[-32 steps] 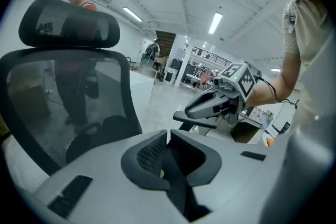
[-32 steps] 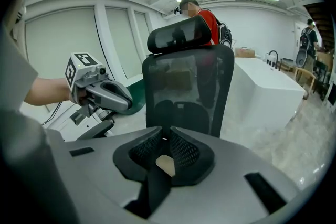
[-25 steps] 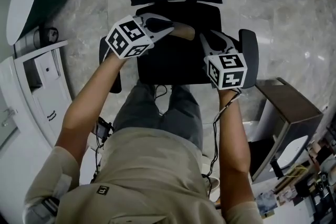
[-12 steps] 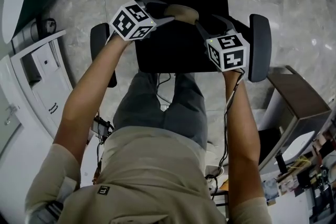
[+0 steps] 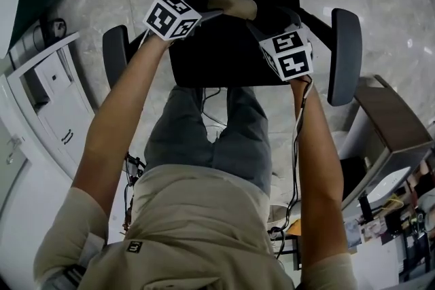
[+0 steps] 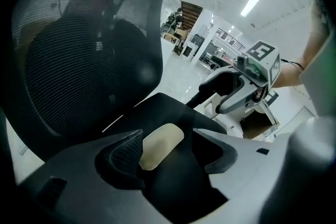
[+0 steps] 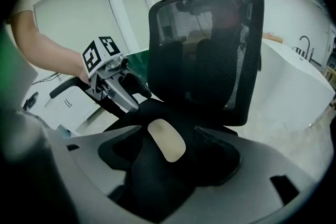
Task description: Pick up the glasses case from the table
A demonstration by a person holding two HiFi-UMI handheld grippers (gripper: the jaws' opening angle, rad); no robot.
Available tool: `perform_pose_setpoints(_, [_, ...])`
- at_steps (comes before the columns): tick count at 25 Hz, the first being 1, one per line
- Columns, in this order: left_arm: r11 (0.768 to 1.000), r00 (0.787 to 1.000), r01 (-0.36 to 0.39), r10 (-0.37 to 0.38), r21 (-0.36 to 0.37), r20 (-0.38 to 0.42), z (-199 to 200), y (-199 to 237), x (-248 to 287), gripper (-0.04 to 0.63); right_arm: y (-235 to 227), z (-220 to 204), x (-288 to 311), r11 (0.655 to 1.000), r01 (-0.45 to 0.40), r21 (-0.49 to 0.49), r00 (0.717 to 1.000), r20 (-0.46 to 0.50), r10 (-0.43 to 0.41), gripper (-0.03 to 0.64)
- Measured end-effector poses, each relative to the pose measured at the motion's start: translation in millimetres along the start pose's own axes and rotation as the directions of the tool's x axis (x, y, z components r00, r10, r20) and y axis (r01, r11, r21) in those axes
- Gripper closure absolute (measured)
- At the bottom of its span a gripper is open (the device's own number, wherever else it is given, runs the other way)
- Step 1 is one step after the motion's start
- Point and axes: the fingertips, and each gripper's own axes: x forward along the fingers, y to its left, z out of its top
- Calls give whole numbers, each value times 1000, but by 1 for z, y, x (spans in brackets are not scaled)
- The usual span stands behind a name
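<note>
One office chair, and that's where the case sits, not a table. Two grippers: left gripper at the case's 9 o'clock, right gripper at its 4. Both jaws have just been opening and are spread, gripping nothing. One beige glasses case lies at the seat's 12 o'clock. Looks like the approach step; next, I'd say, straddle it and squeeze.

Beige short-sleeved shirt, grey trousers. Grey left gripper and right gripper, each bearing a black-and-white marker cube. Black cable off the right one.
</note>
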Motion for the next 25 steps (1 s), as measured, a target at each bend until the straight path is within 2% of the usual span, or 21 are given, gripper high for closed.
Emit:
perform_pose_setpoints(6, [998, 1000, -15, 15, -59, -1, -24, 20, 21, 270, 9, -21, 33, 998, -39, -57, 998, -59, 36, 313])
perform_pose_setpoints(14, [987, 999, -23, 27, -157, 25, -52, 46, 51, 257, 5, -51, 83, 993, -56, -103, 993, -106, 45, 308])
perform_pose_setpoints(25, [985, 998, 12, -1, -171, 64, -73, 52, 82, 227, -3, -85, 124, 989, -69, -131, 991, -120, 53, 291])
